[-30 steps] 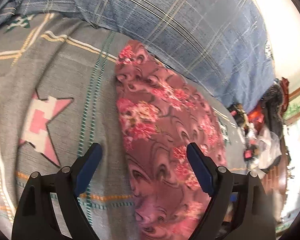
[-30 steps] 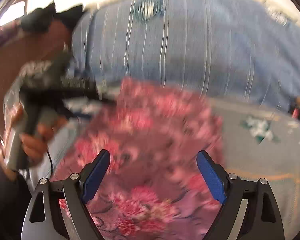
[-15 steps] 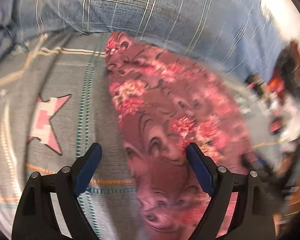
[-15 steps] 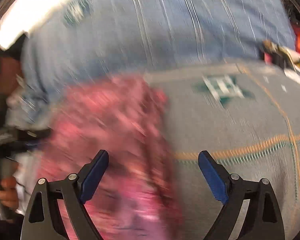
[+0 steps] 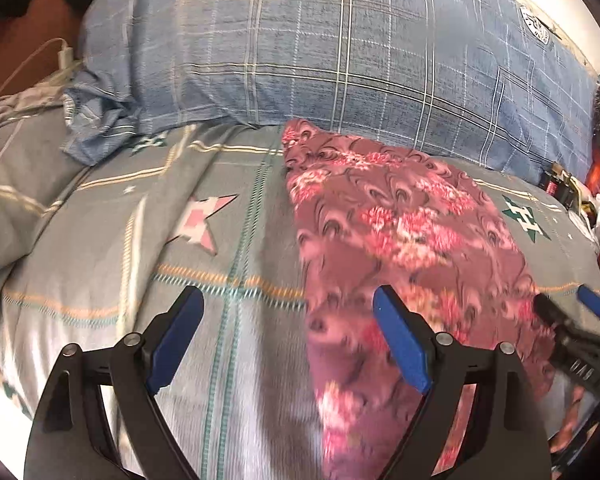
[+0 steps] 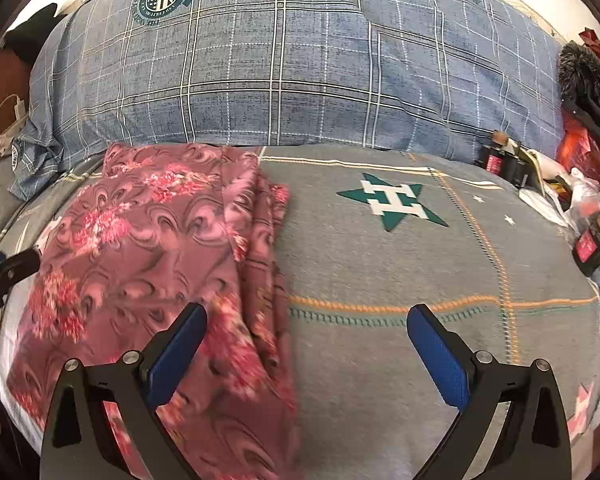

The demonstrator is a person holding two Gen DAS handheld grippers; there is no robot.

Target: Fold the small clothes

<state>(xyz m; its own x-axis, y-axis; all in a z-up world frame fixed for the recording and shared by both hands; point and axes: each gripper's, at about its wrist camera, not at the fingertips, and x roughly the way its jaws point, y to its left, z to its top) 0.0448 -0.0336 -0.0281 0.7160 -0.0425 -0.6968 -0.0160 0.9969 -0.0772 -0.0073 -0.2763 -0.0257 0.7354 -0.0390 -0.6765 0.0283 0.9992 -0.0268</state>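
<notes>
Floral garment [image 6: 152, 248] lies folded on grey bedspread [image 6: 380, 264], both claws empty.

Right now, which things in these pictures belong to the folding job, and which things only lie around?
Belong to the job:
- pink floral garment, lying on the grey bedspread
- left gripper, open, holding nothing
- right gripper, jaws just opened wider, holding nothing

Only lying around:
- blue checked pillow
- white charger cable
- small packets and clutter at the bed's edge
</notes>
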